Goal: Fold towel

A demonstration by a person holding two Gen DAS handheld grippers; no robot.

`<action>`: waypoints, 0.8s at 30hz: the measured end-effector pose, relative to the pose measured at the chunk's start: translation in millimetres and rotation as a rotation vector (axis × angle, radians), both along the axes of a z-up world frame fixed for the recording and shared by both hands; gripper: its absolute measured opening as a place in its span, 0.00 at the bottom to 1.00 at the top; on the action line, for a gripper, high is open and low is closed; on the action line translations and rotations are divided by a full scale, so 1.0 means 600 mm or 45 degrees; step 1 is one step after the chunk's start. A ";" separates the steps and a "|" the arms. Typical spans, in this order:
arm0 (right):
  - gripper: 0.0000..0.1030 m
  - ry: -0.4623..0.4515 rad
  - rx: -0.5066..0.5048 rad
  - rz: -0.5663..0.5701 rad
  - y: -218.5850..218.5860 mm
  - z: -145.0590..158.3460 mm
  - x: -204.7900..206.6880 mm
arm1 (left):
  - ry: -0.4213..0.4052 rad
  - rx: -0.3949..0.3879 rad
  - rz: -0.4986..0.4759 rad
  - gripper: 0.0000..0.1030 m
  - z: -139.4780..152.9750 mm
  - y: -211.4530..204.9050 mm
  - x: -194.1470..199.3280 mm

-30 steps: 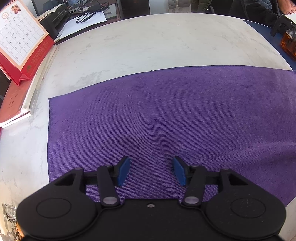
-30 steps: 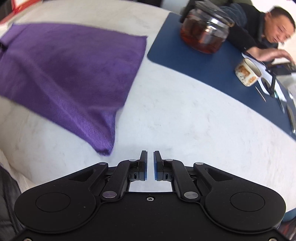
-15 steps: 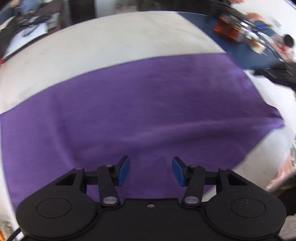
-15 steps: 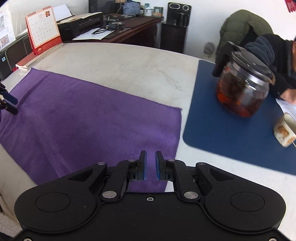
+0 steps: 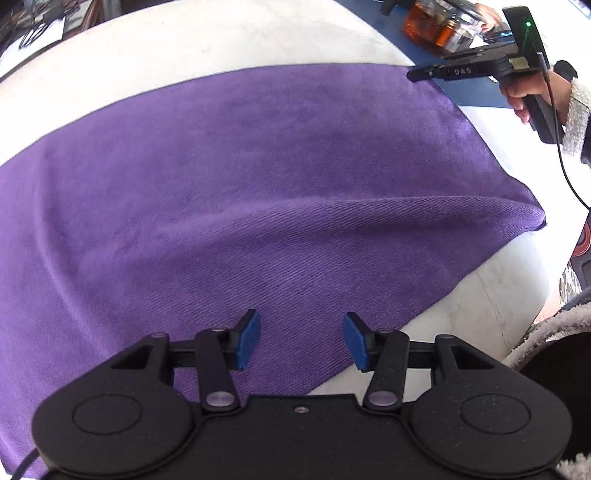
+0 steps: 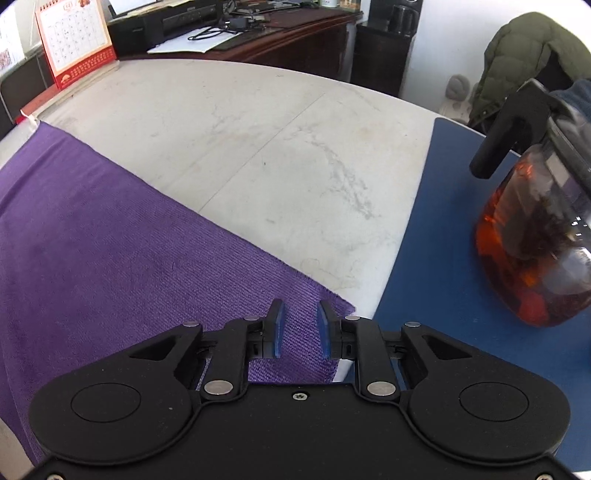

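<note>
step: pre-grasp, fold not begun | towel (image 5: 258,192) flat on white surface (image 6: 280,155), near edge overhanging | left gripper (image 5: 301,341) fingers apart, empty, over near edge | right gripper (image 6: 299,328) fingers opening, nothing pinched, over far rt corner | next: drop onto corner & edge, pinch both | teapot (image 6: 535,243): dark amber tea w/ leaves, on blue mat (image 6: 436,266)

The left gripper (image 5: 301,339) hovers with its jaws apart above the near edge of the purple towel (image 5: 258,192), which lies spread on the white table (image 5: 221,40). The right gripper (image 5: 413,75), held in a hand (image 5: 524,96), reaches the towel's far right corner. A glass teapot (image 5: 439,26) stands beyond it.
</note>
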State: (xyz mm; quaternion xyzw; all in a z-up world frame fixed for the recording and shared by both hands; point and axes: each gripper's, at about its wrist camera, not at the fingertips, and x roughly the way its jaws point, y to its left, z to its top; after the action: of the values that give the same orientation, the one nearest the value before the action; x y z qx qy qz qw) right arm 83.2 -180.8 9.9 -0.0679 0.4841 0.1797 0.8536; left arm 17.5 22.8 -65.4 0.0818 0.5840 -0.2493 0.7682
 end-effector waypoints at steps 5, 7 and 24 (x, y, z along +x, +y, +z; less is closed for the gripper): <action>0.18 -0.039 0.013 0.012 -0.009 -0.005 0.039 | 0.019 0.051 -0.043 0.46 -0.002 -0.005 -0.005; 0.18 -0.055 0.011 0.015 -0.011 -0.007 0.054 | 0.019 0.077 -0.061 0.46 -0.004 -0.009 -0.007; 0.33 -0.003 0.131 0.153 0.097 0.056 -0.185 | -0.199 0.147 0.488 0.46 0.013 0.126 0.039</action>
State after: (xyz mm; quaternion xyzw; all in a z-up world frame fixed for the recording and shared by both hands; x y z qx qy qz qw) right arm -27.6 -122.8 43.8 -0.0532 0.4683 0.2552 0.8442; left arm 41.1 98.3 -57.9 0.0321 0.5407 -0.0577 0.8386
